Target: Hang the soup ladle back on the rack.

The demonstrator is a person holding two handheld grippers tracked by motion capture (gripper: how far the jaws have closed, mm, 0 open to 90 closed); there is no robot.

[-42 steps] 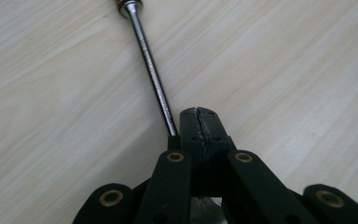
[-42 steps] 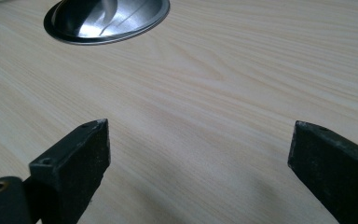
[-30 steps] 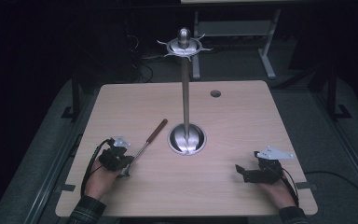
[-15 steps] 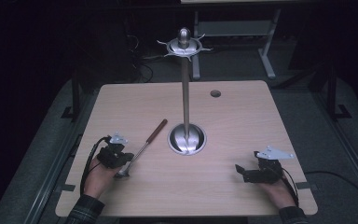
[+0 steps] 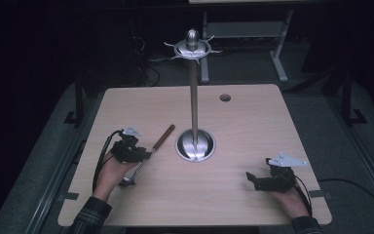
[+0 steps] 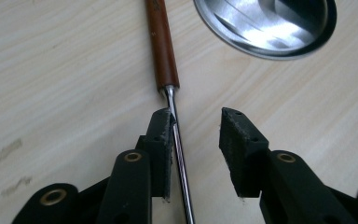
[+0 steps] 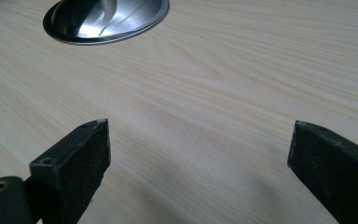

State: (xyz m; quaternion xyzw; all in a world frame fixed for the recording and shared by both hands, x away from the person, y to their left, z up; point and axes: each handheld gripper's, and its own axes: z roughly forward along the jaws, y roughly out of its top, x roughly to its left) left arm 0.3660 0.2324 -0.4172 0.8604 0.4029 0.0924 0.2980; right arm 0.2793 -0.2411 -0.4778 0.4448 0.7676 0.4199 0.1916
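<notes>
A spoon with a brown wooden handle (image 5: 163, 136) (image 6: 163, 51) lies flat on the wooden table (image 5: 253, 122), left of the metal stand. Its bowl (image 5: 127, 181) is beside the person's left hand. My left gripper (image 5: 143, 155) (image 6: 198, 116) straddles the spoon's thin metal shaft (image 6: 179, 154). Its jaws have just been opening: the shaft runs along the left pad and a wide gap separates it from the right pad. My right gripper (image 5: 250, 176) (image 7: 200, 126) rests near the front right of the table, open, with bare wood between its pads.
The metal stand has a domed base (image 5: 195, 145) (image 6: 265, 23) (image 7: 107, 18), a tall pole (image 5: 193, 97) and a hooked crown (image 5: 192, 47) at mid-table. A round cable hole (image 5: 225, 97) sits at the back right. Dark floor and desk frames surround the table.
My left gripper has shifted a little away from the person, along the spoon toward its handle, and its jaws have parted. The right gripper has stayed where it was.
</notes>
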